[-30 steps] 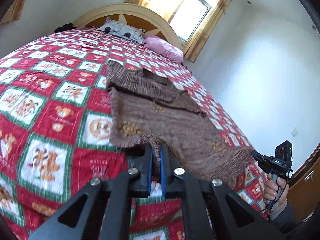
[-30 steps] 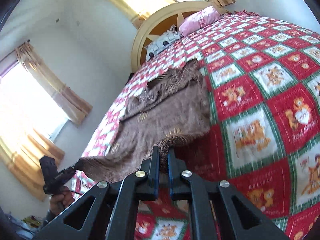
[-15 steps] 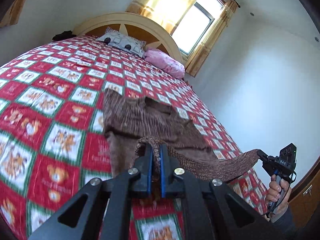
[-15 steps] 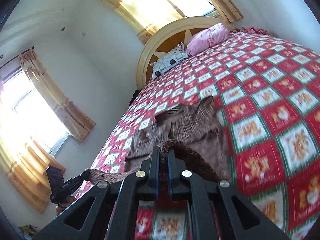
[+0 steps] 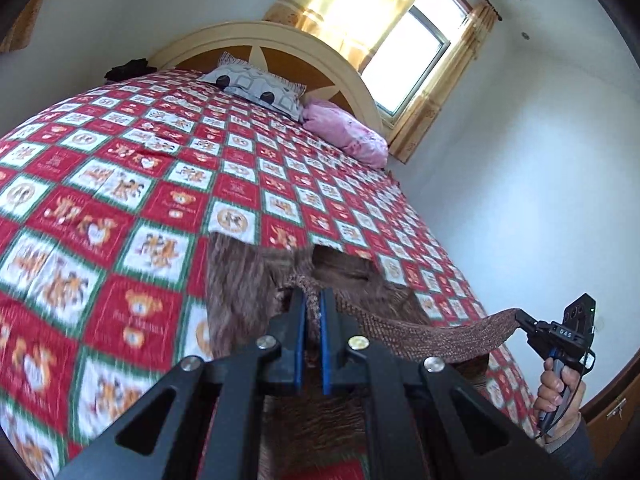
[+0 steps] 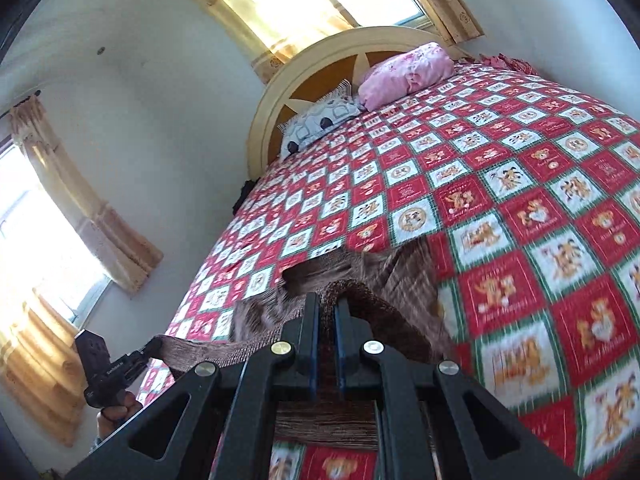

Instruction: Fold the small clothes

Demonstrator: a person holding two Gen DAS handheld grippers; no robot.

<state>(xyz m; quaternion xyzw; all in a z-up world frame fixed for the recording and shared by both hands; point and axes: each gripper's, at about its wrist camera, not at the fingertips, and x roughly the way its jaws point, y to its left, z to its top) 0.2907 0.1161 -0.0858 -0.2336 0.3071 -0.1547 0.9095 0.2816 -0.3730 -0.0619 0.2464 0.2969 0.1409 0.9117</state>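
Note:
A brown knitted garment (image 5: 240, 280) lies on the red patterned bedspread (image 5: 120, 184). My left gripper (image 5: 311, 294) is shut on one corner of its ribbed hem. My right gripper (image 6: 327, 300) is shut on the other corner; it also shows in the left wrist view (image 5: 524, 320). The hem (image 5: 432, 336) is stretched taut between the two and lifted above the bed. The far part of the garment (image 6: 400, 276) still rests on the bedspread (image 6: 520, 184). The left gripper also shows in the right wrist view (image 6: 150, 350).
A grey patterned pillow (image 5: 256, 88) and a pink pillow (image 5: 344, 136) lie at the cream headboard (image 5: 280, 40). Windows with yellow curtains (image 6: 280, 4) stand behind and to the side. A wooden cabinet (image 5: 612, 412) is at the lower right.
Both grippers have risen and moved toward the headboard with the hem, carrying the near edge over the rest of the garment. More of the garment is lifted or doubled over now.

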